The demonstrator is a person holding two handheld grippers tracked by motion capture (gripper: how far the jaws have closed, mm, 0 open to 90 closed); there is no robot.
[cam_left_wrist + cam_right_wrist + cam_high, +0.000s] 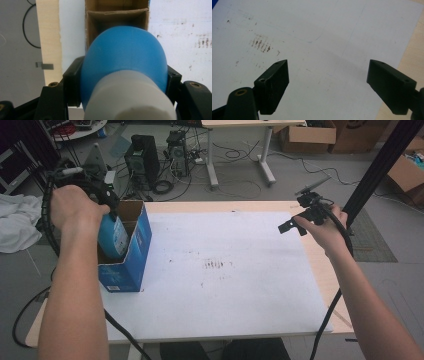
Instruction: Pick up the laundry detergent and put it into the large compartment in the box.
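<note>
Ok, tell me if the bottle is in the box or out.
Partly in: the bottle stands upright, its lower end inside the open box, with the left gripper clamped on it.

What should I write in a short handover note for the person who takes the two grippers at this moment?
Left gripper: shut on the blue bottle, held by its neck just under the white cap.
Right gripper: open, holding nothing, above the white mat at the table's right side.
Blue box: upright and open at the mat's left edge.
Done: the bottle's lower part is inside the box.
Left: probably lower it fully and release.
</note>
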